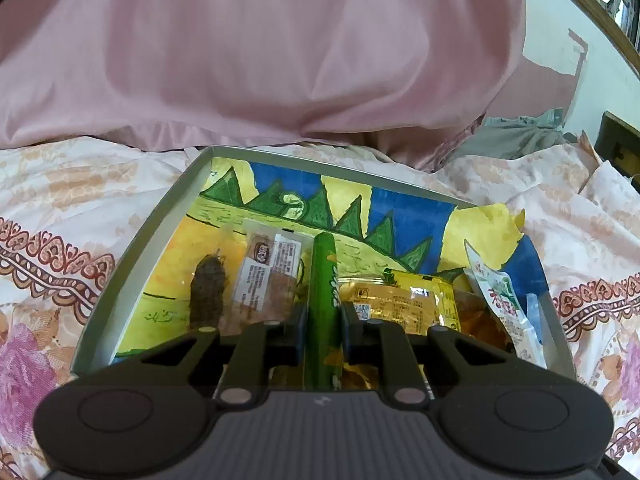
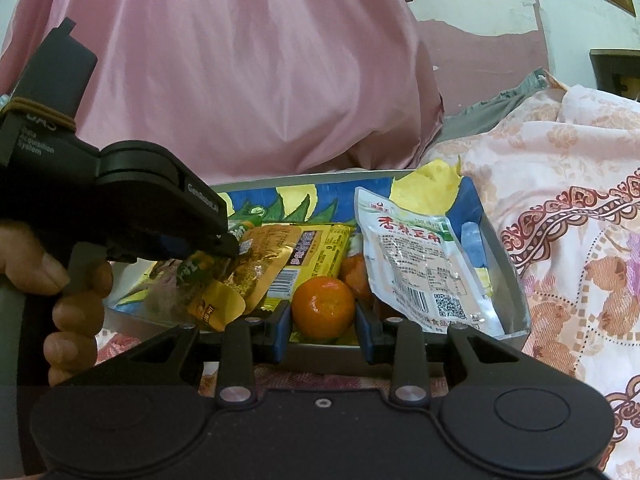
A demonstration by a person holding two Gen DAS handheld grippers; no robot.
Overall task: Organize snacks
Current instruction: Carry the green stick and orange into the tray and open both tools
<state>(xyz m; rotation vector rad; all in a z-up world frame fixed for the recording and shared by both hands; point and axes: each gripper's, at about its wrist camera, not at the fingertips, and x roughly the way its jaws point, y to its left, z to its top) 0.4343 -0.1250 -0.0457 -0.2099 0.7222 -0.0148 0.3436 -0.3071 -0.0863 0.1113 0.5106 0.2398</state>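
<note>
A grey box (image 1: 120,280) lined with a yellow, green and blue drawing lies on the bed and holds the snacks. My left gripper (image 1: 323,322) is shut on a green stick pack (image 1: 325,280) and holds it over the box. My right gripper (image 2: 323,322) is shut on an orange mandarin (image 2: 323,306) at the box's near edge (image 2: 320,350). In the box lie a yellow packet (image 1: 404,304), a white pouch with red letters (image 2: 416,264), a clear-wrapped brown snack (image 1: 266,276) and a dark snack (image 1: 208,292). The left gripper's body (image 2: 120,200) shows in the right wrist view.
A pink pillow (image 1: 260,48) stands behind the box. A floral quilt (image 2: 580,240) surrounds it. A second mandarin (image 2: 354,272) lies under the white pouch. A grey cloth (image 1: 508,136) lies at the back right.
</note>
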